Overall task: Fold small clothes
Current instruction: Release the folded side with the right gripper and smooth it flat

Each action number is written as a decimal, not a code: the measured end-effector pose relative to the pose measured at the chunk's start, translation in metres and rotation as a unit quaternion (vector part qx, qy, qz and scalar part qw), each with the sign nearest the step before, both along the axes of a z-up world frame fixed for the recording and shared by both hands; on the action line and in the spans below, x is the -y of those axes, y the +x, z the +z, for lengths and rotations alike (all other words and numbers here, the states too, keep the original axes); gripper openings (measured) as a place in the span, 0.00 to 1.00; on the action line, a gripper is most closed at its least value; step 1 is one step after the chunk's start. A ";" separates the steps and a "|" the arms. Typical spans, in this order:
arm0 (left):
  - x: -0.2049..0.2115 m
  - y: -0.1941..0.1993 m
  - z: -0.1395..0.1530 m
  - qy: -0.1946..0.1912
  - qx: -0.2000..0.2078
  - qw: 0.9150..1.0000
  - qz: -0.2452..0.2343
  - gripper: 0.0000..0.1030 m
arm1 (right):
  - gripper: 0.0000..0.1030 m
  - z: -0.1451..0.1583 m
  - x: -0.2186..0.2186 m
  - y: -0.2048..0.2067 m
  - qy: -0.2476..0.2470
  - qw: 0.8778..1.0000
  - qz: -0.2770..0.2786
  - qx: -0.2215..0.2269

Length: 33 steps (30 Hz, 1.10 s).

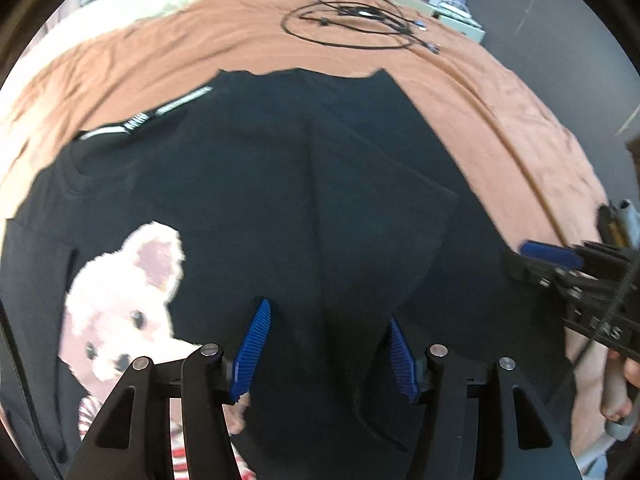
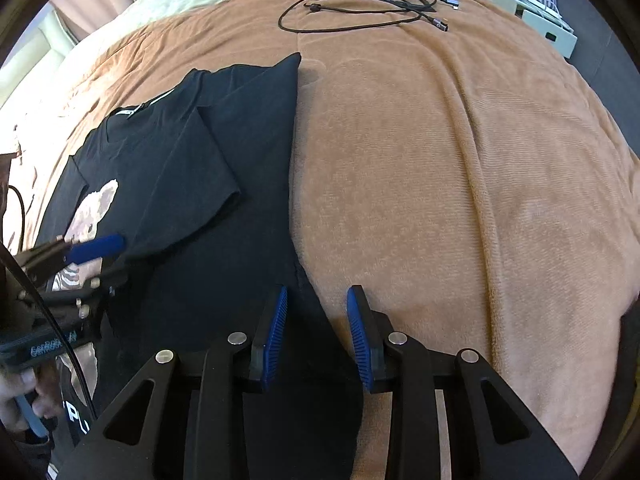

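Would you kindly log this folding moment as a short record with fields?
surface: brown blanket
garment: black T-shirt lying flat, one side folded inward, sleeve on top
print: bear graphic partly showing
left gripper: open above the shirt, nothing gripped
right gripper: open over the shirt's edge
clutter: black cables at the far end

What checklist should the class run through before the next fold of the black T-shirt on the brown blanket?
1. Black T-shirt lies spread on the brown blanket: ok.
2. One sleeve side already folded over the body: ok.
3. Left hand-held gripper open, nothing pinched: ok.
4. Right hand-held gripper open over the shirt's edge, no cloth gripped: ok.
5. Black cables lie apart from the shirt: ok.
6. Shirt's lower hem smooth: cannot tell, hidden.
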<state>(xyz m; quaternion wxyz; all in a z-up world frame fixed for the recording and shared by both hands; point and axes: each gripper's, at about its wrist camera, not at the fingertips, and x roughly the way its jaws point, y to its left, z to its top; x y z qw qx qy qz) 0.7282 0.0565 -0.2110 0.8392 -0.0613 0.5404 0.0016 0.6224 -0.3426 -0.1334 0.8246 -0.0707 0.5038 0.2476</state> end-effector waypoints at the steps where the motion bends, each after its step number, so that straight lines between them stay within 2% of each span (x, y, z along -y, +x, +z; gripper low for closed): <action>1: -0.003 0.000 0.000 0.008 0.001 1.000 0.007 0.57 | 0.27 -0.001 0.000 0.000 -0.001 1.000 0.000 0.001; 3: -0.015 0.001 0.000 0.020 0.000 0.999 0.030 0.57 | 0.27 -0.001 -0.001 -0.001 -0.003 1.000 0.001 0.003; 6: -0.035 0.001 0.000 -0.006 0.002 0.999 0.045 0.61 | 0.27 -0.001 0.003 -0.001 -0.005 1.000 0.001 0.005; 7: -0.042 0.003 0.000 -0.004 0.003 0.999 0.051 0.61 | 0.27 -0.001 0.003 -0.002 -0.006 1.000 0.002 0.005; 11: -0.062 0.003 0.003 0.033 0.002 0.996 0.088 0.61 | 0.27 -0.002 0.005 -0.002 -0.007 1.000 0.003 0.004; 17: -0.111 -0.014 0.011 0.005 0.001 0.989 0.147 0.61 | 0.27 0.002 0.003 -0.008 -0.014 1.000 0.006 0.014; 20: -0.127 -0.032 0.022 -0.014 0.010 0.989 0.150 0.61 | 0.27 0.010 0.002 -0.021 -0.013 1.000 0.007 0.026; 25: -0.140 -0.070 0.051 -0.024 0.029 0.989 0.144 0.61 | 0.28 0.029 0.003 -0.054 -0.016 0.999 0.014 0.049; 33: -0.148 -0.137 0.107 -0.024 0.090 0.985 0.145 0.61 | 0.28 0.071 0.018 -0.114 -0.007 0.996 -0.003 0.086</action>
